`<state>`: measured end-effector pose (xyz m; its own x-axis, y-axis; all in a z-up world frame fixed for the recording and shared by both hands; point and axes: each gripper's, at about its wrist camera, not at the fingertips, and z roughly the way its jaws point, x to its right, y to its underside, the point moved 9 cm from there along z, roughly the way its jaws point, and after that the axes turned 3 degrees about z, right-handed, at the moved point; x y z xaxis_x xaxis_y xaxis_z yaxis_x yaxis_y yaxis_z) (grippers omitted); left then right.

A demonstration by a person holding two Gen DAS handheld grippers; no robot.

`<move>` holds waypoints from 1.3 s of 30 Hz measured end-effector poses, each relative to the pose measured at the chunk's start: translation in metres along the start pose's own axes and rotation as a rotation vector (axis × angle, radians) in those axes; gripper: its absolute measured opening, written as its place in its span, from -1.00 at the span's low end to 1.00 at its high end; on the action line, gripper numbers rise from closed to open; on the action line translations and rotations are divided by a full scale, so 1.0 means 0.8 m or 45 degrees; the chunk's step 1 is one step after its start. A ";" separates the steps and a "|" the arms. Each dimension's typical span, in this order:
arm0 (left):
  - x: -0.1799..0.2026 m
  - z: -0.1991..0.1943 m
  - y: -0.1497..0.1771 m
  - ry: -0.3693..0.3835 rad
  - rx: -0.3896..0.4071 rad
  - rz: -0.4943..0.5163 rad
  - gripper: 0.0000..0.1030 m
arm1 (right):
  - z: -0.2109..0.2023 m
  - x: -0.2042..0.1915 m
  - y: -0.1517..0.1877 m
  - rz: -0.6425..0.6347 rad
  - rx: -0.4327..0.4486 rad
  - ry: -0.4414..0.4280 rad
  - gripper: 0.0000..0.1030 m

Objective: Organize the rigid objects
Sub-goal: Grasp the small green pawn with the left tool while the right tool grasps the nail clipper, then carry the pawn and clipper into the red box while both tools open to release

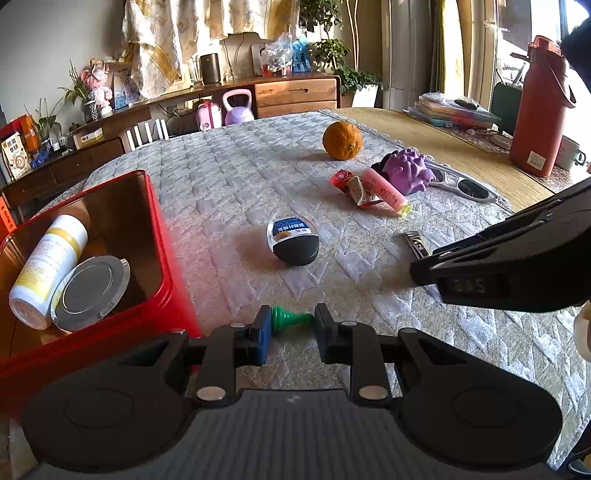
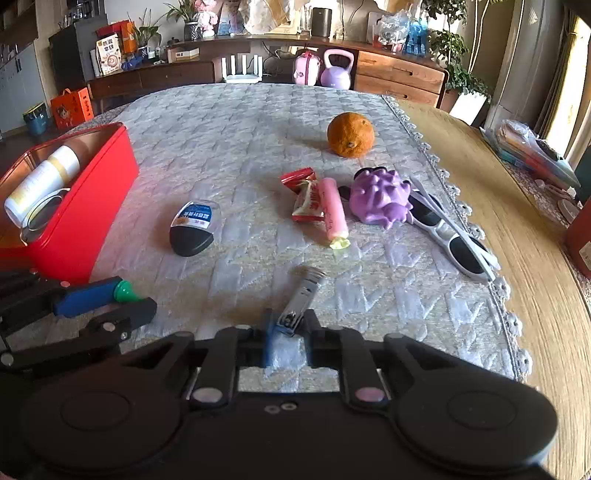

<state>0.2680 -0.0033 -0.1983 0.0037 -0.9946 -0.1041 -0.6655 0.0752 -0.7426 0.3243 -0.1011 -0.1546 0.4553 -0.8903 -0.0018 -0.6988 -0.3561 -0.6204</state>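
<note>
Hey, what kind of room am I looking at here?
Most likely a home living or dining room: a quilted cloth covers a wooden table, a long wooden sideboard holds houseplants and a speaker, and a purple kettlebell sits below.

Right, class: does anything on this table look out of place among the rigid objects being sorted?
Yes: the orange, a piece of fruit, sits alone at the far side of the quilted cloth, and a crumpled red snack wrapper lies against the pink tube. Neither looks like a rigid item for the red box.
</note>
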 end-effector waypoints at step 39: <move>-0.084 -0.120 -0.031 0.023 0.081 -0.232 -0.54 | -0.137 -0.053 -0.043 0.020 0.251 -0.221 -0.80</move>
<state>0.2125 0.0546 -0.1089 0.1059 -0.9932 0.0476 -0.6067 -0.1025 -0.7883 0.2688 -0.0821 -0.0474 0.5448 -0.8273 -0.1370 -0.5937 -0.2652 -0.7598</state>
